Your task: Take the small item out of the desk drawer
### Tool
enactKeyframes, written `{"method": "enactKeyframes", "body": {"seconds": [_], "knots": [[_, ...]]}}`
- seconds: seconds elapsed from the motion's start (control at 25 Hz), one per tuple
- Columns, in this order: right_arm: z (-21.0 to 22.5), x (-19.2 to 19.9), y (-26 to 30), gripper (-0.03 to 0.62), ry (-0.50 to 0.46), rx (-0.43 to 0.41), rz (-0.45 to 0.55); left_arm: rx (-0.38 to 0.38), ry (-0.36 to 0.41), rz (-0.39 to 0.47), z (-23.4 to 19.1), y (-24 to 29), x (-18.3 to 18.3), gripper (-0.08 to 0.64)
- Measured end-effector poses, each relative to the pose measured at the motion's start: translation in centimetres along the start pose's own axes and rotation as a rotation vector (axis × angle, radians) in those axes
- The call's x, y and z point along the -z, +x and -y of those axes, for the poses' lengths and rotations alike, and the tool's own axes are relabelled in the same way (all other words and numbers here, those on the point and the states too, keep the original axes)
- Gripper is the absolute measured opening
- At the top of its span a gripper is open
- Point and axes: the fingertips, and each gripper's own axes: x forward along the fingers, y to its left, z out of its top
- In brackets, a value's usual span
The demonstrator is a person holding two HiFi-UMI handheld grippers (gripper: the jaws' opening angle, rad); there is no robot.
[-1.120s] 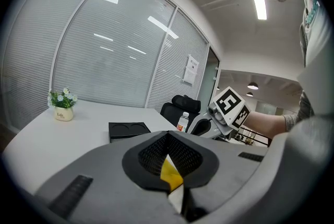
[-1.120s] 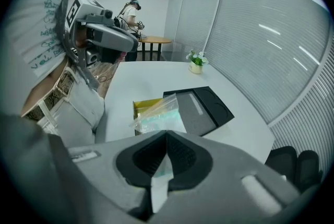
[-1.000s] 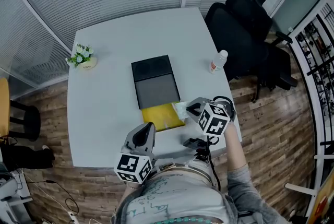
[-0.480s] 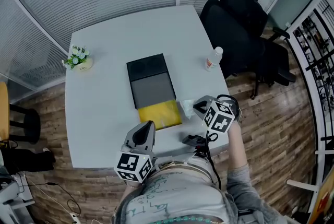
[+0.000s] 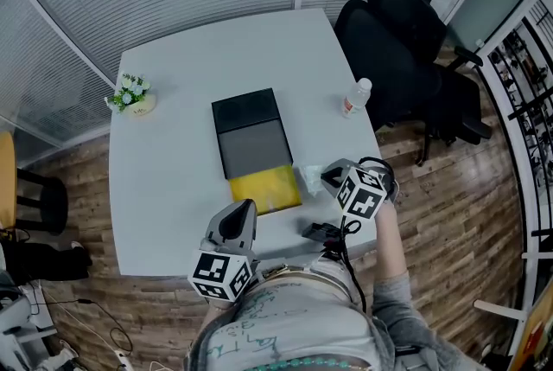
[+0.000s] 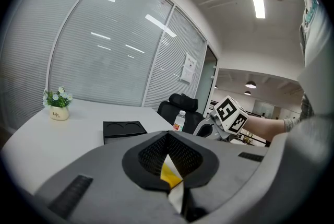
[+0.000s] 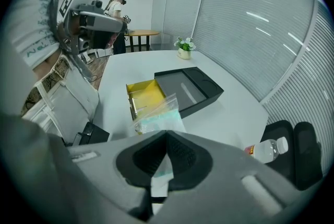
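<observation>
A black desk organiser [image 5: 251, 134] lies mid-table with its yellow drawer [image 5: 263, 190] pulled out toward me. Just right of the drawer, my right gripper [image 5: 318, 179] is shut on a small clear plastic bag [image 5: 307, 179] with pale green contents, and points steeply down. In the right gripper view the bag [image 7: 156, 116] sticks out from the closed jaws [image 7: 159, 181], with the drawer [image 7: 142, 93] beyond it. My left gripper [image 5: 248, 207] hovers at the table's near edge with shut, empty jaws [image 6: 175, 191], aimed at the organiser [image 6: 123, 129].
A water bottle [image 5: 356, 97] stands near the table's right edge, a small potted plant [image 5: 134, 92] at the far left. A black office chair [image 5: 406, 49] sits beyond the right side. A small black device [image 5: 321, 233] lies at the near edge.
My right gripper has carried the bag a little to the right, away from the yellow drawer, and slightly lower. The left gripper has stayed put.
</observation>
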Motion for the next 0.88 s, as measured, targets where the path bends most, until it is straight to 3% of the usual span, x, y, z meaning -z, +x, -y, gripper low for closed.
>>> {"method": "enactKeyframes", "body": {"seconds": [0.44,0.88], "knots": [[0.1,2.3,3.3,0.003,0.008,-0.020,-0.058,0.015,0.005,-0.010,0.0,0.4,0.0,-0.003],[-0.1,4.9,7.9,0.003,0.109,-0.080,-0.106,0.023,-0.005,-0.014,-0.3,0.6,0.0,-0.003]]}}
